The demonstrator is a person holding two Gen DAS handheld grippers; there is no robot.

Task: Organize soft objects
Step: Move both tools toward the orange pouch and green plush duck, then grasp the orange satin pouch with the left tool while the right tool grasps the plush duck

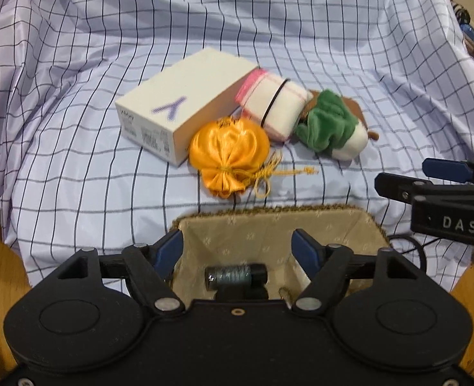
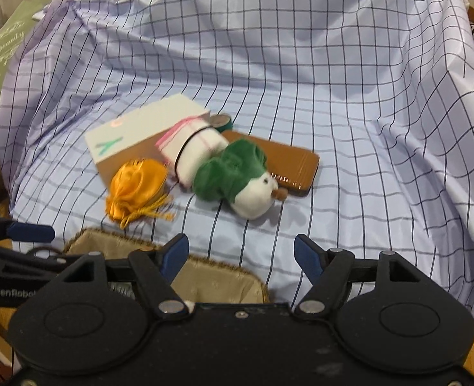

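An orange satin pouch (image 1: 228, 151) (image 2: 137, 186), a rolled white towel with a pink edge and black band (image 1: 275, 106) (image 2: 195, 151) and a green and white plush toy (image 1: 330, 125) (image 2: 237, 177) lie together on the checked cloth. A fabric-lined basket (image 1: 269, 210) (image 2: 204, 262) stands nearest, with a dark thread spool (image 1: 235, 276) inside. My left gripper (image 1: 237, 241) hangs open over the basket, nothing between its fingers. My right gripper (image 2: 240, 247) is open too, empty, over the cloth just right of the basket and short of the plush toy.
A white box (image 1: 179, 106) (image 2: 140, 128) lies behind the pouch. A brown flat case (image 2: 288, 160) and a small green roll (image 2: 222, 121) sit behind the plush and the towel. The crumpled checked cloth (image 1: 76, 128) rises at the back and sides.
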